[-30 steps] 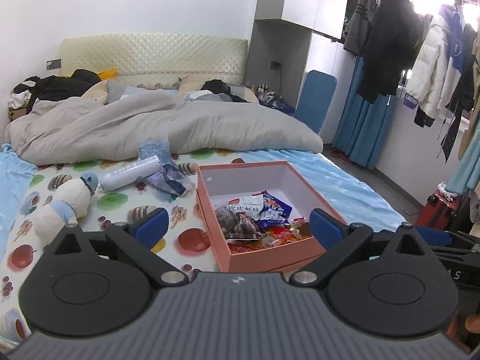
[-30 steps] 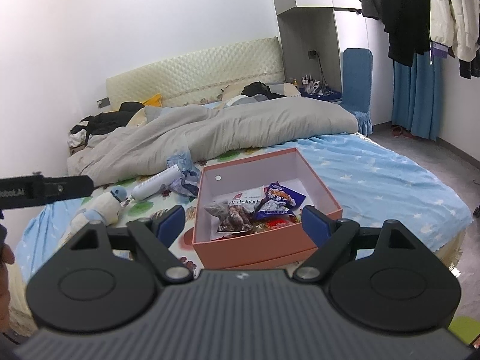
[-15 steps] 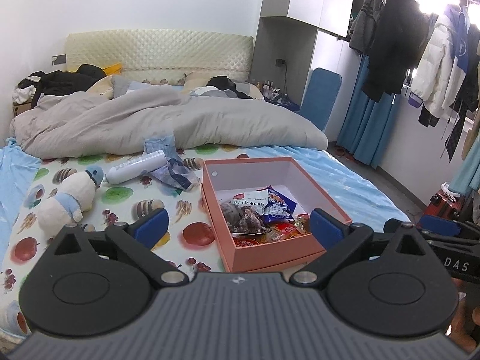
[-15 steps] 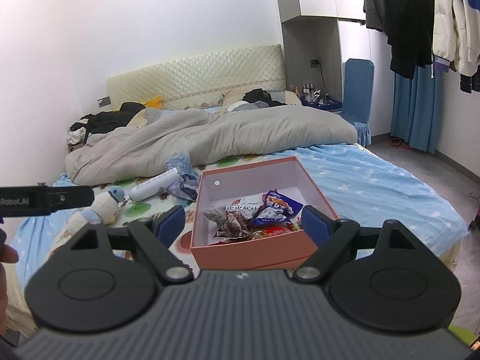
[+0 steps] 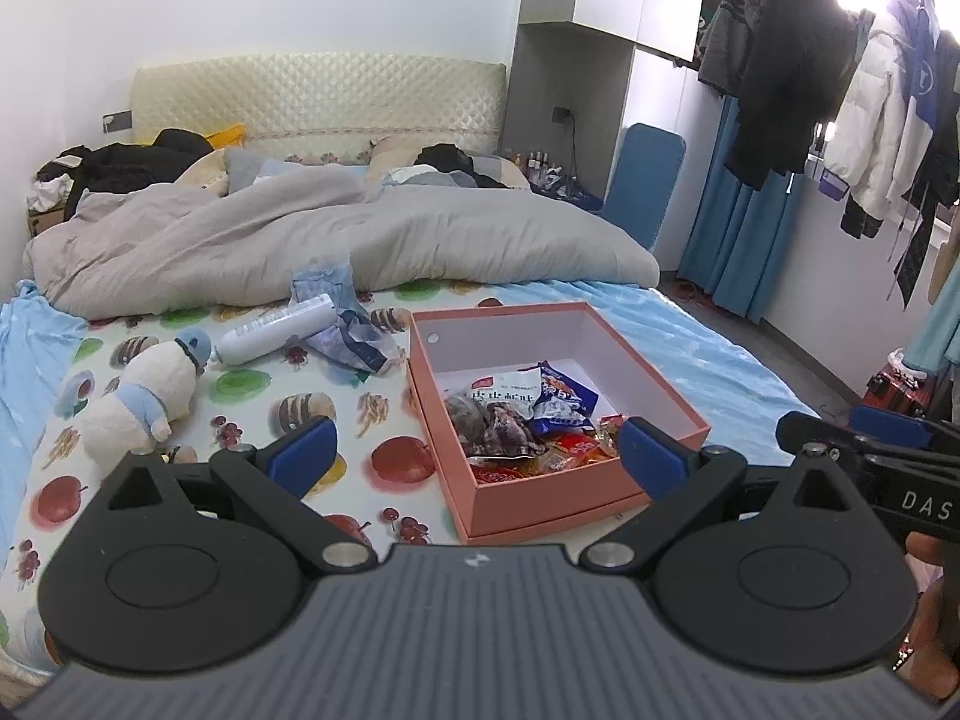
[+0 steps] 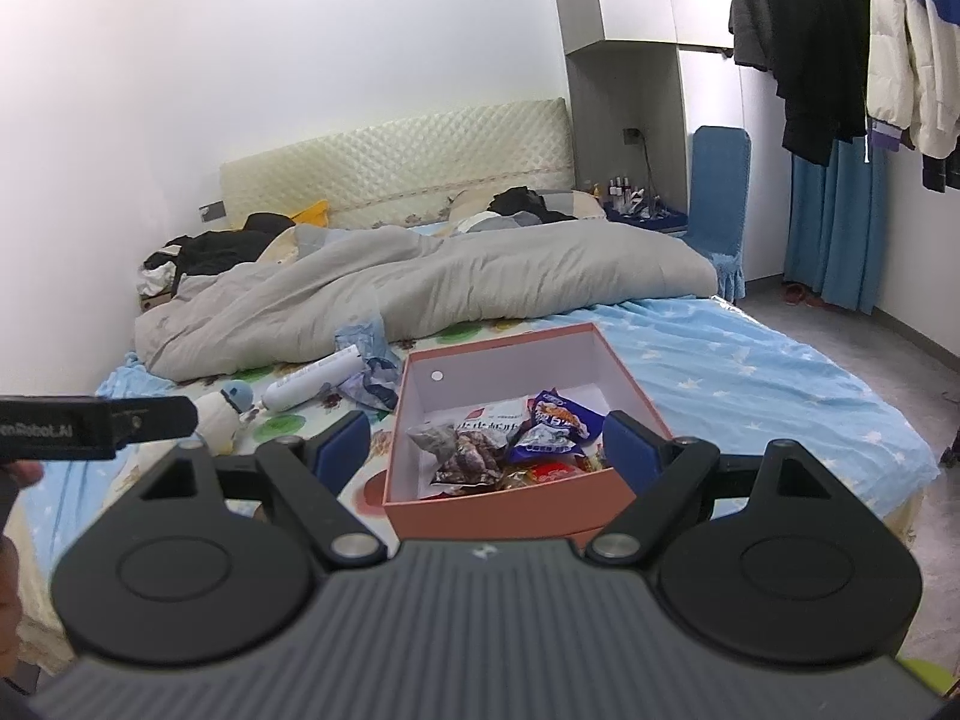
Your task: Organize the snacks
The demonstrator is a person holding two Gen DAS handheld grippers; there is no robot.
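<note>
Two tools hang wide apart, empty: left tool [image 5: 474, 450], right tool [image 6: 486, 447]. At twelve o'clock, the pink box [image 5: 540, 495] holds heaped snack packets [image 5: 522, 414], labels unreadable. Bare bed [image 5: 720, 372] lies at two o'clock.

Pink box [image 5: 558, 498] now sits slightly further right.

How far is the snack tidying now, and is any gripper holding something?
Done: several snack packets already lie inside the pink box on the bed. In hand: nothing; the left gripper and right gripper both have open, empty jaws. Left: a crumpled blue wrapper lies beside the box, though whether it is a snack is unclear.
</note>
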